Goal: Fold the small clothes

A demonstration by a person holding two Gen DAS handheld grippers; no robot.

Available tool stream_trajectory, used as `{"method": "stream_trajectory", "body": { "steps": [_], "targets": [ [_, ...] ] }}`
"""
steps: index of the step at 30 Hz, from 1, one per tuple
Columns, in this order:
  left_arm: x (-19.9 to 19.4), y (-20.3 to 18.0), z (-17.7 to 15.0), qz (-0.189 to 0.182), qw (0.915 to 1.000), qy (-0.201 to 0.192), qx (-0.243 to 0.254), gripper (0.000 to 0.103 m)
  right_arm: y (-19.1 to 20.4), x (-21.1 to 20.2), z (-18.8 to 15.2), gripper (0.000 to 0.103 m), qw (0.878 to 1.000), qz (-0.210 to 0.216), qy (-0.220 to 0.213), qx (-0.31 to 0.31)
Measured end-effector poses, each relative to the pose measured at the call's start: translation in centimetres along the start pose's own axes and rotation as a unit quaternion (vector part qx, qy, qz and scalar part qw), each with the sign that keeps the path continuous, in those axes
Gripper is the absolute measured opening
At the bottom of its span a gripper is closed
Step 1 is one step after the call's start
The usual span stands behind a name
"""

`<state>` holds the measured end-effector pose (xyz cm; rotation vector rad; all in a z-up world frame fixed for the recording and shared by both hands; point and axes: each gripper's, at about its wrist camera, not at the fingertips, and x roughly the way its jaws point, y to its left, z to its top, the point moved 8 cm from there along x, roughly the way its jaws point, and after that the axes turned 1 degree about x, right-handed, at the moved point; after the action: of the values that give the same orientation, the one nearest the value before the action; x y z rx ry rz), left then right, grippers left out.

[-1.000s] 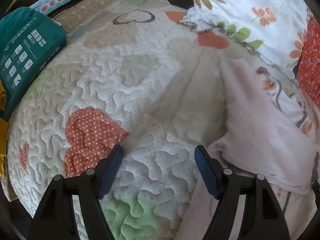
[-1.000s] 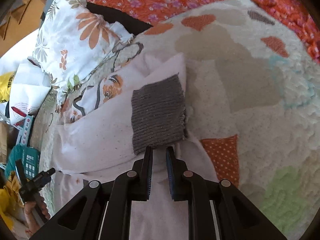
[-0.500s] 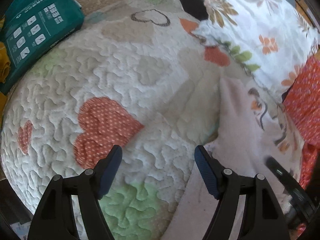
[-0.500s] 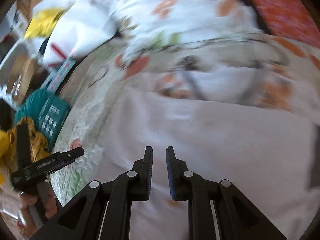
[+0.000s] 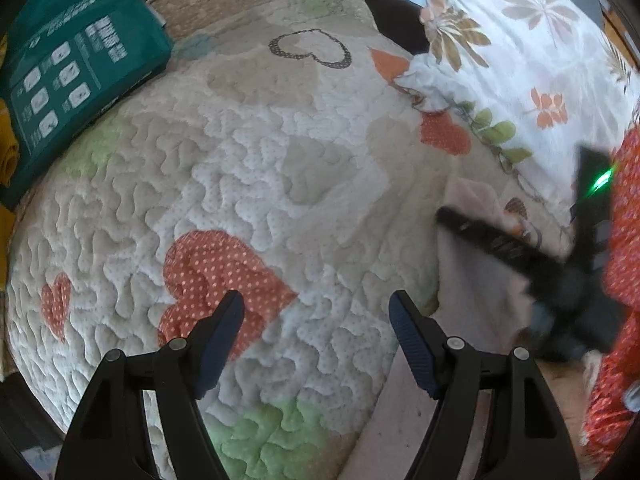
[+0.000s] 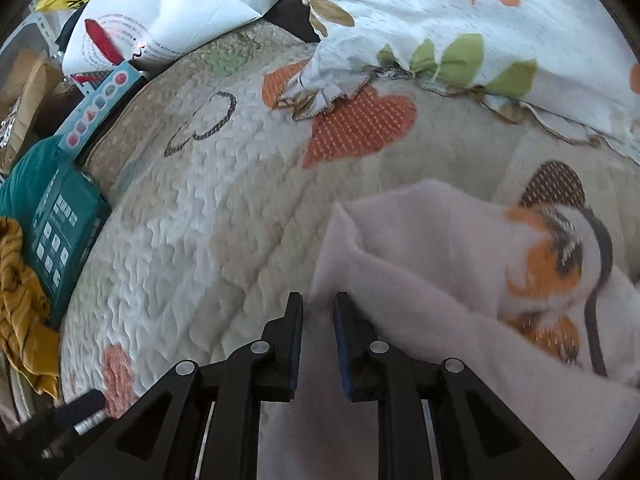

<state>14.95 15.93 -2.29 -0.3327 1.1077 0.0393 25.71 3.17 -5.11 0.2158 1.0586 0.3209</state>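
2 claws: left claw point(image 5: 314, 320) gapes above the quilt point(image 5: 248, 168); right claw point(image 6: 318, 322) pinches the pale garment point(image 6: 420, 280) edge.

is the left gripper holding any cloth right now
No, the left gripper is wide open over the quilt with nothing between its fingers.

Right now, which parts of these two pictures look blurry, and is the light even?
Left wrist view: the quilt is sharp, but the right gripper crossing the pale garment is smeared by motion, with a green light streak; daylight is soft. Right wrist view: slight blur overall, most on the garment's cat print; both pictures bend at the edges.
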Motion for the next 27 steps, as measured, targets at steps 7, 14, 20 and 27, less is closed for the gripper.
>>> {"method": "stream_trajectory", "body": {
  "steps": [7,14,20,27],
  "targets": [
    [1.3,-1.1,-0.5,0.015,0.9993,0.009,0.032,0.074,-1.8,-6.9,-0.3,0.018,0.995,0.093,-0.041,0.017],
    [1.9,-2.8,-0.8,0.018,0.9981,0.007,0.059,0.074,-11.0,-9.3,-0.9,0.019,0.997,0.032,-0.057,0.046],
    [2.6,-4.0,-1.1,0.017,0.9975,0.018,0.067,0.074,-19.9,-11.6,2.4,0.04,0.993,-0.059,-0.074,0.071],
    [2.9,-5.2,-1.7,0.017,0.9957,0.021,0.089,0.074,-19.8,-7.4,1.3,0.041,0.999,-0.046,0.0,0.027]
  ]
}}
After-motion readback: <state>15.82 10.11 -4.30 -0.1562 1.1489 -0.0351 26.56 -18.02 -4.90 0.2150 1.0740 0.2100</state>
